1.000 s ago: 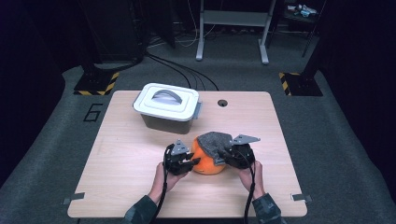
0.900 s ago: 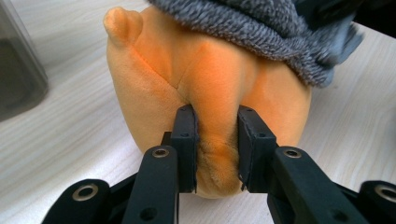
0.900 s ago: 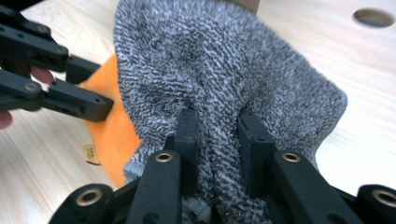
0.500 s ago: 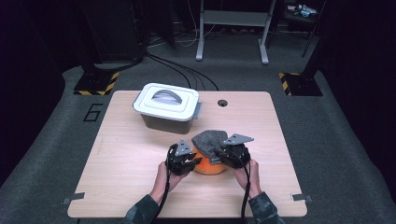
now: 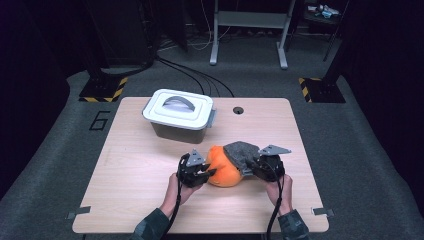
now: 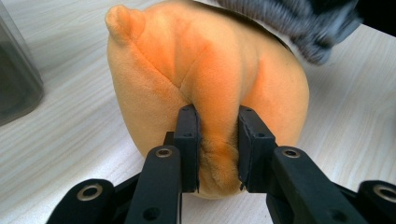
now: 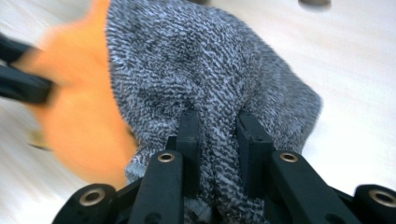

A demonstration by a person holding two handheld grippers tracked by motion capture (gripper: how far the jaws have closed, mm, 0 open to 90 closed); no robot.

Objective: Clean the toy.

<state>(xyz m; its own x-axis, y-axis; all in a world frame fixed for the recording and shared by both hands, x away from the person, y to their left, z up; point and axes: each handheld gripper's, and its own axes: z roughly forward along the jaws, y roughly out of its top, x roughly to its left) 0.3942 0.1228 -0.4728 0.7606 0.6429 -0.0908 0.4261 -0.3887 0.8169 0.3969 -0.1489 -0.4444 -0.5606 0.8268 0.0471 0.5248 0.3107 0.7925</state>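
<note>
A rounded orange plush toy (image 5: 222, 169), partly sheathed in a grey knitted cloth cover (image 5: 241, 154), is seen resting on the pale wooden table (image 5: 130, 165) at about five o'clock from the lidded grey plastic box (image 5: 179, 115). A fold of the orange pile is pinched between the narrowly set jaws of the left gripper (image 6: 217, 140), while a bunch of the grey knit is clamped by the right gripper (image 7: 217, 140) at the toy's three o'clock side. The toy is judged light, soft and easily squashed, the knit stretchy and likely clinging rather than slippery; hold is best taken on gathered folds or seams. The right gripper view is blurred, so the grip's depth is uncertain.
</note>
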